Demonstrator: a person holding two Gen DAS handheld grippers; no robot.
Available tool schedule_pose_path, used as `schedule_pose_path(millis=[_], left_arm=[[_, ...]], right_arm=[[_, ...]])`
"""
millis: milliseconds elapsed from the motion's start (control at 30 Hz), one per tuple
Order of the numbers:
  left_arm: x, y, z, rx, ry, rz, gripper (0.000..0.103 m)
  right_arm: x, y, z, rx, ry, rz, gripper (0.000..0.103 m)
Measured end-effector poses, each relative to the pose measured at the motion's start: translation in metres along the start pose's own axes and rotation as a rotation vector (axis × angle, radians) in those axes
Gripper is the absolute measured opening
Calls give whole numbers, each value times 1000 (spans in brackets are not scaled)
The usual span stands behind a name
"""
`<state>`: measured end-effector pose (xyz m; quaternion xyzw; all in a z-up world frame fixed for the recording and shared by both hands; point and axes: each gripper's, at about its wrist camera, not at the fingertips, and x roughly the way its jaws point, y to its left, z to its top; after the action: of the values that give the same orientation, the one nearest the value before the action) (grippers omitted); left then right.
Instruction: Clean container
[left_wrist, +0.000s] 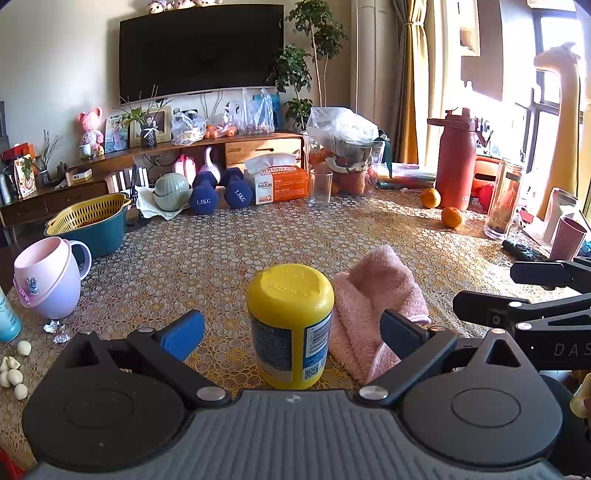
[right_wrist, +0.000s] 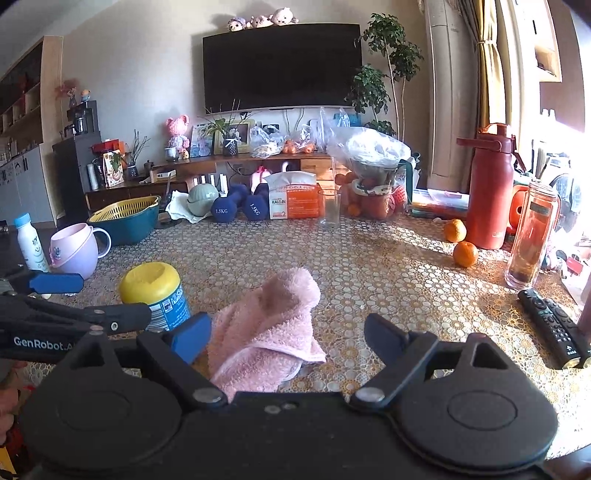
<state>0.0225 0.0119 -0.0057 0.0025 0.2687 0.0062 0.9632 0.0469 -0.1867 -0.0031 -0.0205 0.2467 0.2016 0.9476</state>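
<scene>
We see a pale plastered wall (right_wrist: 140, 74) carrying a wide black flat television screen (right_wrist: 282, 66). Below it runs a low brown wooden sideboard (left_wrist: 258, 146). A leafy green potted tree (right_wrist: 384, 70) stands beside yellow gathered curtains (left_wrist: 413, 74). Strong sunlight enters the dark-framed window (left_wrist: 550, 92) at right.

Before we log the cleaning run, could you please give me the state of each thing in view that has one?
left gripper: open, astride the container, not touching.
right gripper: open, above the towel, empty.
yellow container: upright, cap on.
pink towel: crumpled, beside the container.
drinking glass: upright, empty.
red flask: upright, lid shut.
television: off.
</scene>
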Motion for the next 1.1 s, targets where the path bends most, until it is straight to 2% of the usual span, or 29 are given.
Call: schedule_pose_path(millis=[233, 433, 767, 833, 967, 1033, 1100], left_arm=[[14, 7, -3, -15, 25, -14, 102], [35, 7, -12, 14, 60, -1, 101], [65, 1, -24, 58, 105, -9, 101], [70, 0, -27, 70, 124, -13, 95], [75, -3, -31, 90, 124, -7, 93], [78, -4, -33, 100, 126, -6, 81], [83, -6, -34, 118, 129, 5, 76]], right_arm=[[24, -4, 6, -30, 35, 20, 89], [60, -14, 13, -56, 72, 5, 89], [104, -18, 21, -69, 135, 30, 89], [113, -17, 20, -63, 154, 44, 88], [128, -12, 16, -71, 190, 70, 87], [136, -8, 13, -79, 211, 75, 86], [142, -4, 10, -87, 229, 81, 82]])
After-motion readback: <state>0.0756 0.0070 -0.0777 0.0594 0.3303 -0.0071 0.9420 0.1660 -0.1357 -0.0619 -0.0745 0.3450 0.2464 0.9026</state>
